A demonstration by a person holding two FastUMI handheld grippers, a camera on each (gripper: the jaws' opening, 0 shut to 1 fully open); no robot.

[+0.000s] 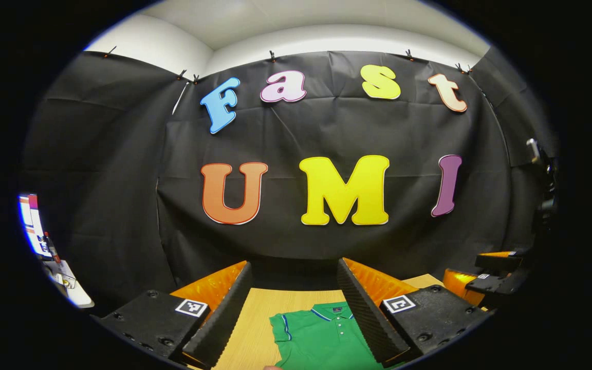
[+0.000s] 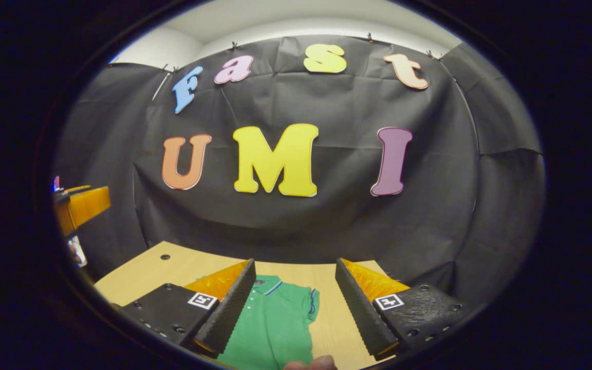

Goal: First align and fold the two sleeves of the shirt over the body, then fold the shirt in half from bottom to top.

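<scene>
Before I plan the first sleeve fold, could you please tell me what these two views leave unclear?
- Green polo shirt: hem cut off by the bottom edge in the left gripper view.
- One sleeve hidden behind the left gripper finger; the other, in the right gripper view, behind the right gripper finger.
- Wooden table: near edge out of view.

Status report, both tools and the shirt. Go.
Left tool open, above the table. Right tool open, holding nothing. Shirt flat, sleeves not folded. Nothing in the way.
</scene>
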